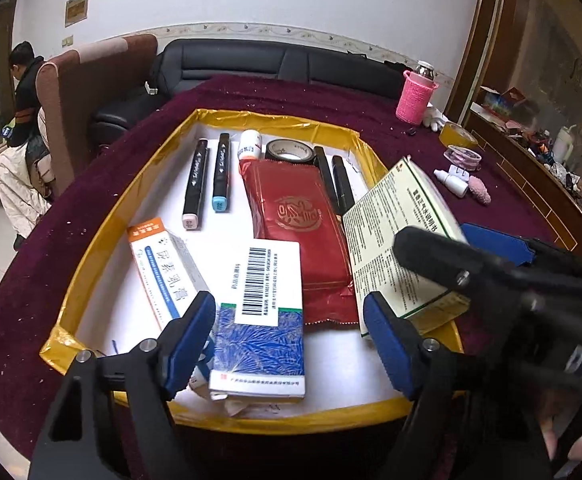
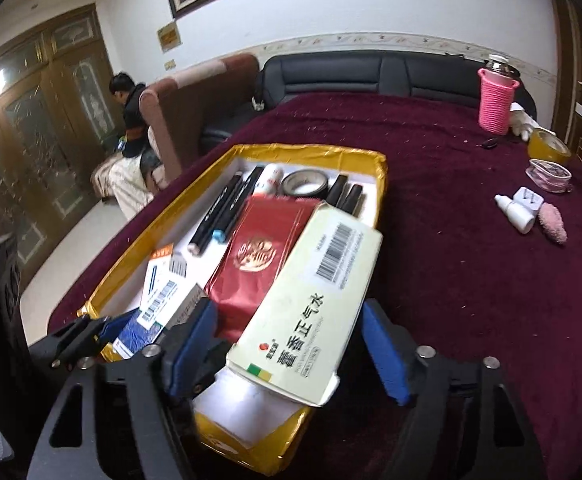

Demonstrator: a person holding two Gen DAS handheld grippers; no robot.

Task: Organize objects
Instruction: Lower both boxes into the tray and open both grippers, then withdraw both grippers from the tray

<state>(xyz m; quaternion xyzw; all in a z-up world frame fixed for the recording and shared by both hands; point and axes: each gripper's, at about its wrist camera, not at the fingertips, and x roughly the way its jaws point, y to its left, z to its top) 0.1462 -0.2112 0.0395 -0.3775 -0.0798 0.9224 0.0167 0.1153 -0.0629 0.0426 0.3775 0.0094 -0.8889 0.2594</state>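
Observation:
A yellow-rimmed tray [image 1: 91, 248] on the maroon cloth holds two markers [image 1: 207, 180], a black tape roll [image 1: 290, 150], a red packet [image 1: 303, 232] and an orange-white box [image 1: 163, 276]. A blue-white barcode box [image 1: 263, 320] lies flat between the fingers of my left gripper [image 1: 291, 344], which is open, with a wide gap on its right side. A cream medicine box [image 2: 307, 304] rests tilted on the red packet [image 2: 259, 256] and the tray rim [image 2: 383, 184]. My right gripper [image 2: 287, 348] stands open around its near end, with its pads clear of the box.
Off to the right on the cloth are a pink knitted bottle sleeve [image 2: 495, 100], a yellow tape roll [image 2: 549, 146], a white dropper bottle [image 2: 515, 216] and a pink fuzzy piece [image 2: 553, 224]. A black sofa [image 1: 283, 64] stands behind the table. A person [image 1: 25, 92] sits far left.

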